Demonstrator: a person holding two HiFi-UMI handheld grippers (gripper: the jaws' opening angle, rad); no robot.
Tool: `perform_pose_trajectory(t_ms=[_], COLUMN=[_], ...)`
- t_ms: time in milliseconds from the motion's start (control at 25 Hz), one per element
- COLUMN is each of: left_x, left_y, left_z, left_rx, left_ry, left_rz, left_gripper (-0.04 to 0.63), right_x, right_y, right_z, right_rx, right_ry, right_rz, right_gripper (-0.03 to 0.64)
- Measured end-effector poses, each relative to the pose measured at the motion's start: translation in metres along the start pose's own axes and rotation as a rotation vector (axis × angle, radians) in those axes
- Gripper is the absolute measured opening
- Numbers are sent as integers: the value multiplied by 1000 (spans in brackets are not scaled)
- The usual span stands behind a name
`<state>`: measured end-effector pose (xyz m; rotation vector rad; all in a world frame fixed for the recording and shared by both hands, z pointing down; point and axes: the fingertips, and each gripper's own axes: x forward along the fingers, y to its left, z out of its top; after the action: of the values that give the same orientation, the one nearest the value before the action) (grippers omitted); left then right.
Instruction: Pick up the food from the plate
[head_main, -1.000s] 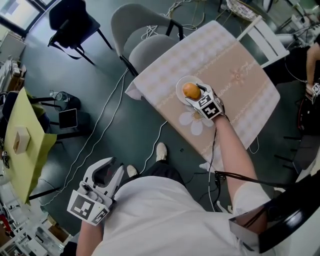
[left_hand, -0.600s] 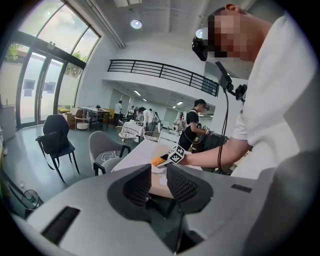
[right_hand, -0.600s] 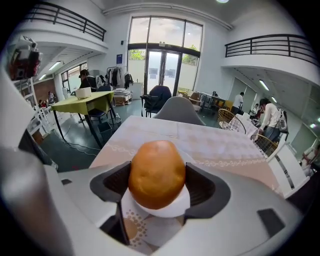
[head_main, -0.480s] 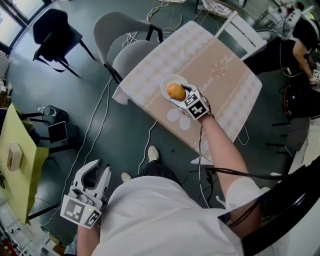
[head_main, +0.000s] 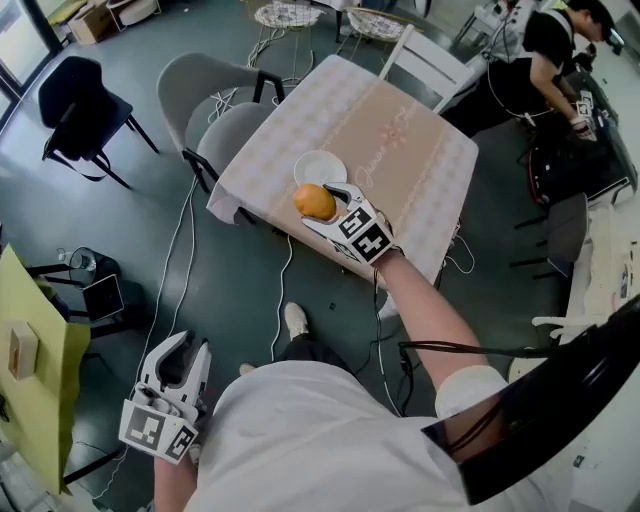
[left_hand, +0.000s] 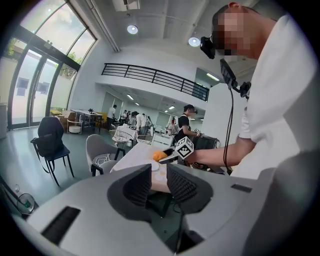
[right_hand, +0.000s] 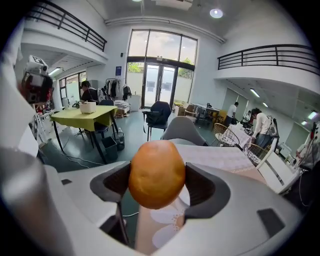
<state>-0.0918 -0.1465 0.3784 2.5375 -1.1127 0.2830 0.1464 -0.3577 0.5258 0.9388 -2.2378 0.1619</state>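
While your right gripper (right_hand: 157, 184) is clamping the round orange food (right_hand: 157, 172) between its jaws, you are holding it just beside the plate (head_main: 322, 163), at its near rim. The pick looks done, so you are now needing only a steady carry clear of the plate. Your left gripper (left_hand: 152, 186), narrowly open and empty, is hanging well away from the plate. Only the right gripper view is showing the grip on both sides, and only the head view is showing the plate bare.

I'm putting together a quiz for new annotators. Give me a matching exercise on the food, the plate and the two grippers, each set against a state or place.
Things:
1. food
2. plate
3. left gripper
4. right gripper

States:
A. lies bare on the table
B. jaws apart, nothing between them, low and away from the table
C. orange, held up in the air
D. jaws closed on a thing

Pairs: 1-C, 2-A, 3-B, 4-D
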Motion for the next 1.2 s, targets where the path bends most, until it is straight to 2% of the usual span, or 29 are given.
perform_pose_trajectory(t_ms=[160,360,560,800,1000,1200], left_x=[-25,-57,-83,-108,-125,-133], left_y=[-3,-2,-4,-5,-6,-9], left_z=[-8,-17,-29,-43,-60,-67], left_rx=[31,32,37,45,27,40], left_ry=[-1,-24,-26,-24,-5,4], left_rz=[-15,-48,-73,-96,-101,-118], left_gripper=[100,97,55,9,9,9], right_x=[-32,-69,-105,-137,-150,-160], right_y=[42,91,138,193,232,257], right_z=[22,53,79,96,97,103], right_rx=[1,-11,-28,-28,-26,-29], right_ry=[-37,-86,-129,-154,-165,-192], right_rz=[-15,-42,-55,-62,-32,-24], right_gripper=[350,350,350,350,350,350])
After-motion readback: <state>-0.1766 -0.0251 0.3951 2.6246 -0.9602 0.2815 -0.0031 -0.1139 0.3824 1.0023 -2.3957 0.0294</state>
